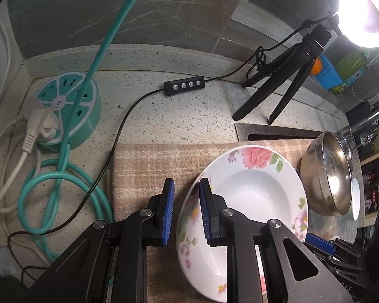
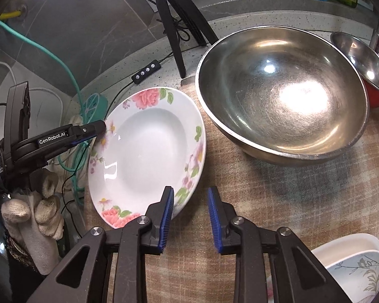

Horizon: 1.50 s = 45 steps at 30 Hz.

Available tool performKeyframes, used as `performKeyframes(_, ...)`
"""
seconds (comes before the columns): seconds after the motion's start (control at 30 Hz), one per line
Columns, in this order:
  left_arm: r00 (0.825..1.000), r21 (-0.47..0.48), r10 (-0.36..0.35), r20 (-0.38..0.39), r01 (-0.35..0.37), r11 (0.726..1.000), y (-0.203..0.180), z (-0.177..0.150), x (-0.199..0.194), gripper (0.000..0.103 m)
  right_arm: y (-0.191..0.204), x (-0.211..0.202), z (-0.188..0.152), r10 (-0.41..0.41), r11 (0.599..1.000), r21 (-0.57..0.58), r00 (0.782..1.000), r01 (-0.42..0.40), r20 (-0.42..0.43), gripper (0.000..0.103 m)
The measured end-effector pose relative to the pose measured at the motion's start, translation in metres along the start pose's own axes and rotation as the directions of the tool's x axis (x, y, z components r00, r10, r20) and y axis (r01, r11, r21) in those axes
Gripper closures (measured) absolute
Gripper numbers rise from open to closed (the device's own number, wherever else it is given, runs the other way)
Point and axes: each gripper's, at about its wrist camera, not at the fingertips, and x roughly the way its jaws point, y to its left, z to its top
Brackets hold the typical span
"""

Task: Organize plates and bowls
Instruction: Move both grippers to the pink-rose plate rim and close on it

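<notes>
A white deep plate with pink flowers [image 1: 252,192] [image 2: 149,151] is tilted up on its left side over the plaid cloth [image 2: 240,214]. My left gripper [image 1: 187,209] has its jaws around the plate's left rim; its tip [image 2: 93,128] shows at that rim in the right wrist view. My right gripper [image 2: 190,217] is open and empty just right of the plate's near edge. A large steel bowl [image 2: 283,96] [image 1: 328,174] sits on the cloth right of the plate.
A smaller steel bowl with a red outside [image 2: 361,68] stands at the far right. White dishes [image 2: 353,265] lie at the near right. A black tripod [image 1: 283,85] with a lamp, a cable remote [image 1: 184,85] and a teal power hub [image 1: 70,111] are on the counter.
</notes>
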Motion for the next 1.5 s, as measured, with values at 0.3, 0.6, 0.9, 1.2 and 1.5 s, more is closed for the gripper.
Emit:
performKeyframes(0.3, 1.0, 0.023, 0.013, -0.008, -0.013, 1.0, -0.007, -0.001, 0.003, 0.09, 0.005, 0.008, 0.005, -0.003, 1.0, -0.012, 1.0, 0.003, -0.011, 0.086)
performKeyframes(0.6, 1.0, 0.013, 0.006, -0.017, -0.006, 1.0, -0.005, 0.0, 0.004, 0.09, 0.004, 0.012, 0.006, 0.006, 1.0, -0.001, 1.0, -0.006, -0.03, 0.089)
performKeyframes(0.9, 1.0, -0.022, -0.006, -0.026, 0.005, 1.0, -0.002, -0.007, -0.003, 0.09, 0.004, 0.009, 0.005, -0.02, 1.0, 0.002, 0.999, 0.02, -0.031, 0.089)
performKeyframes(1.2, 0.998, -0.087, -0.017, -0.059, 0.012, 0.996, 0.008, -0.027, -0.018, 0.09, 0.008, -0.004, -0.007, -0.01, 1.0, -0.025, 0.999, 0.009, -0.036, 0.09)
performKeyframes(1.5, 0.997, -0.11, -0.046, -0.057, 0.04, 0.993, 0.013, -0.047, -0.038, 0.09, 0.009, -0.016, -0.021, -0.012, 0.998, -0.063, 0.999, 0.01, -0.037, 0.09)
